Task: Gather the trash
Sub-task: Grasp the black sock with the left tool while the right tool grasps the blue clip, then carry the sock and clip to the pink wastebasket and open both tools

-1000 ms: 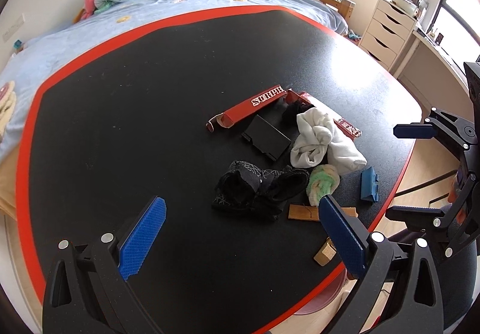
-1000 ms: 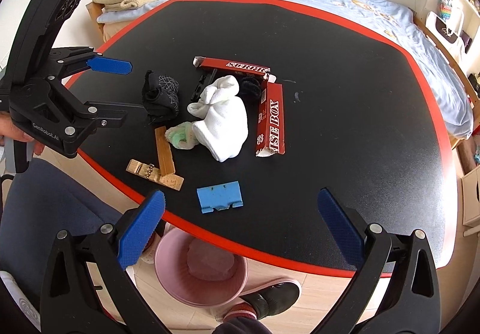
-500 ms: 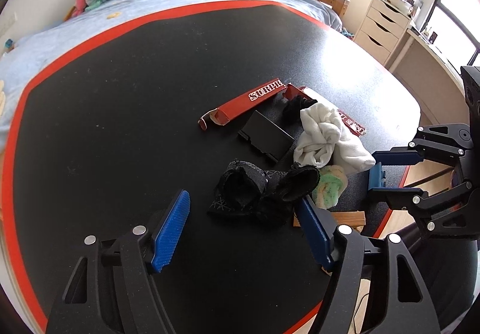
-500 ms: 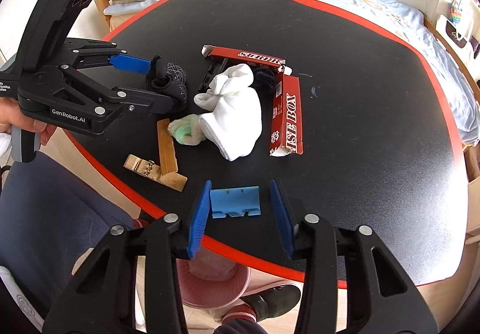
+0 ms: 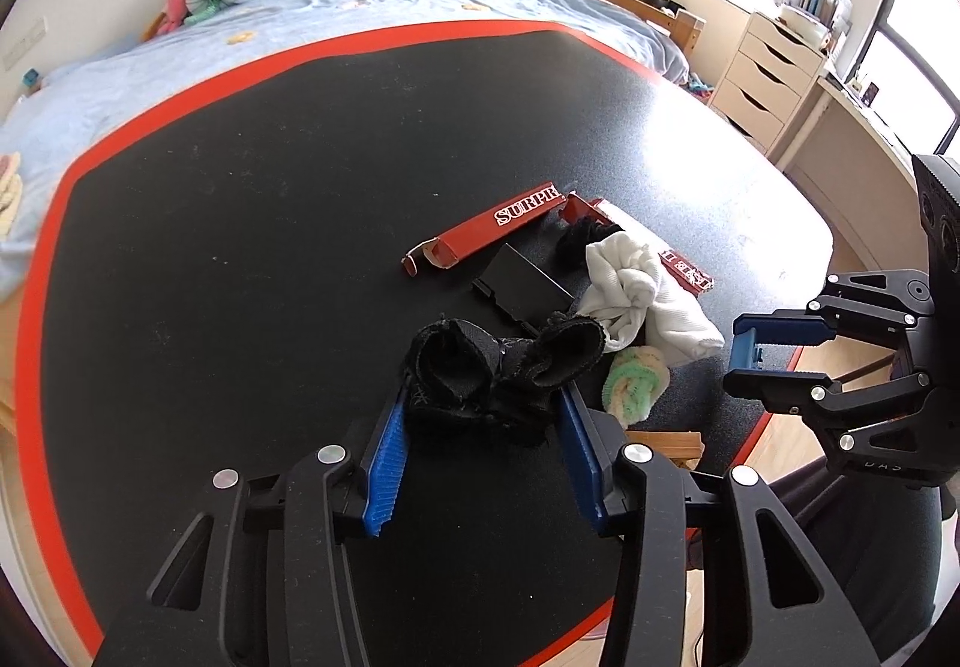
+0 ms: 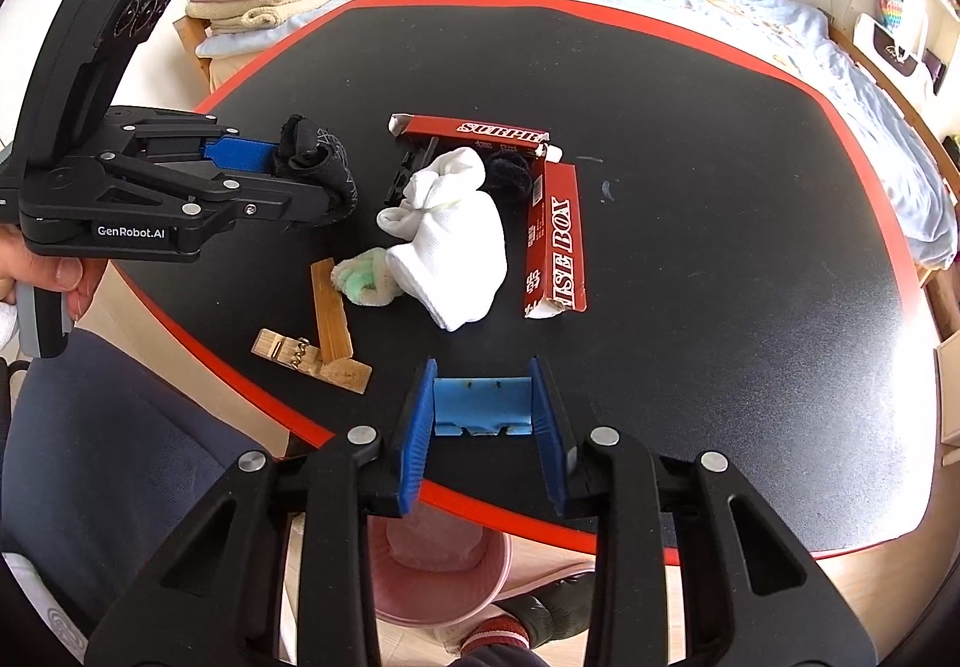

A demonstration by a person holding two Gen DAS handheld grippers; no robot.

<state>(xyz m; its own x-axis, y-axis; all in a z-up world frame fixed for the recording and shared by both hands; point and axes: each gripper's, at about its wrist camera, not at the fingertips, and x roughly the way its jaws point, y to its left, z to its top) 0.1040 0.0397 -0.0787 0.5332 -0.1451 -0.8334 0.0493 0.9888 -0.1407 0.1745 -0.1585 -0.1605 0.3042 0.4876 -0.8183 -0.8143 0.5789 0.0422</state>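
Note:
My left gripper [image 5: 480, 415] is shut on a crumpled black cloth [image 5: 498, 367] near the table's front edge; it also shows in the right wrist view [image 6: 312, 169]. My right gripper [image 6: 483, 397] is shut on a small blue plastic piece [image 6: 483, 406] at the table's red edge, seen from the side in the left wrist view [image 5: 747, 349]. A pink trash bin [image 6: 444, 577] stands on the floor below the right gripper.
On the black table [image 5: 240, 247] lie a torn red box [image 6: 555, 241], a white cloth [image 6: 450, 247], a green-white fuzzy ball [image 6: 363, 283], a black flat case [image 5: 522, 289] and wooden pieces [image 6: 330, 319]. A bed [image 5: 300, 19] lies beyond.
Both grippers moved forward and closed: the left on the black cloth, the right on the blue piece.

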